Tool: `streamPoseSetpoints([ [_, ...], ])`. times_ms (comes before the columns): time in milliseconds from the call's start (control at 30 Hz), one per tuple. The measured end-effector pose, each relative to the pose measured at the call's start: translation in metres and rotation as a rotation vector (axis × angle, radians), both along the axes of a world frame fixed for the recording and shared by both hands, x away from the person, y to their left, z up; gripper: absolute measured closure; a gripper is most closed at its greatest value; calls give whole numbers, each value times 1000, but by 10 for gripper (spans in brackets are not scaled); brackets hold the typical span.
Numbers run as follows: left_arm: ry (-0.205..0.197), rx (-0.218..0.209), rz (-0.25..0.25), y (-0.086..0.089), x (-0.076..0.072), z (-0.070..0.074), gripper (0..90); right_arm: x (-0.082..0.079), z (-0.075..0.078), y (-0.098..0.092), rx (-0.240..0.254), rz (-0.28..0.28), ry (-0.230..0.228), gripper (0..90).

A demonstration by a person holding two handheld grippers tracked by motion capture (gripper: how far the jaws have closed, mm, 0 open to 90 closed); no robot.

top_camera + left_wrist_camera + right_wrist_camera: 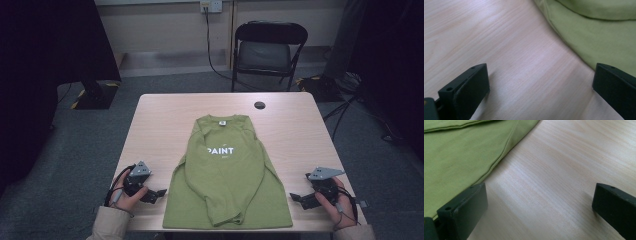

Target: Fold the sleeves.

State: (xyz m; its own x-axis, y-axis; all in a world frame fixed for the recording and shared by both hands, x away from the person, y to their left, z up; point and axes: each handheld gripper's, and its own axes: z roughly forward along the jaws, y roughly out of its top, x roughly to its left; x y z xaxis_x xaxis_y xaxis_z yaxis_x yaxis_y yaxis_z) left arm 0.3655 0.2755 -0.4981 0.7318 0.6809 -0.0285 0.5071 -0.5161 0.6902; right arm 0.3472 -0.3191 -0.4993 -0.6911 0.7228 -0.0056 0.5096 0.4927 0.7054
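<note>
The green shirt (227, 170) lies flat on the bench (160, 130), collar far, hem at the near edge, sleeves folded in, so its long axis runs away from the person. Each hand-held gripper flanks the hem: the left hand-held gripper (159, 192) sits just beside the left hem corner, the right hand-held gripper (294, 197) almost touching the right one. Both have jaws wide apart, holding nothing, pointing inward; the right looks slightly nearer the cloth

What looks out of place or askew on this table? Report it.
Nothing is spilled or damaged. The green long-sleeved shirt lies flat, both sleeves folded across its front, hem near the table's front edge. A small dark disc sits alone beyond the collar.
</note>
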Motion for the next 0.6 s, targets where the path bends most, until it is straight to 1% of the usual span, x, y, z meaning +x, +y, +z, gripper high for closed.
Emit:
streamPoseSetpoints([
  [33,0,0,0,0,0,0,0,0,0,0,0,0,0,0],
  [67,-26,0,1,1,-1,-2,0,0,0,0,0,0,0,0],
  [100,-35,-9,-1,2,-1,-3,0,0,0,0,0,0,0,0],
  [600,-34,-9,16,3,-1,-3,0,0,0,0,0,0,0,0],
])
